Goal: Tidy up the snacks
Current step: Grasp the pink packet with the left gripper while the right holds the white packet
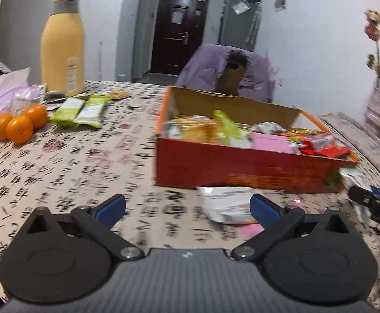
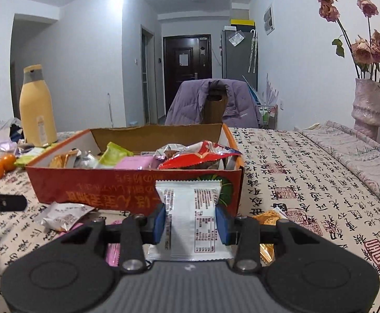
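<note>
Left wrist view: left gripper spread wide, blue pads well apart, nothing btwn them. It hangs over the calligraphy-print tablecloth. Just ahead & slightly right of the right pad lies a white snack packet, crumpled, flat on the cloth, touching or nearly touching the front wall of the red cardboard box. Pink wrapper partly under that packet, close to the right pad. Box sits ahead-right of the tongs, open top, filled w/ mixed snack packs: yellow, green, pink, red. Far ahead-left: three mandarins in a cluster, two green snack packs side by side beyond them, tall yellow thermos jug upright behind. At far right edge the right gripper shows dark w/ a white packet edge; view blurred

Right wrist view: right gripper narrowed onto a white snack pack, pads pressing its two sides, pack upright w/ printed back facing the cam. Held pack sits just in front of the red cardboard box, overlapping its front wall near the right corner. Box straight ahead, snacks piled inside, red packet on top at right. Left of the tongs on the cloth: white crumpled packet, pink wrapper by the left linkage. Right of the tongs: gold/orange packet, partly hidden by the right finger. Left gripper tip pokes in at far left edge. Vase of dried roses far ahead-right
</note>
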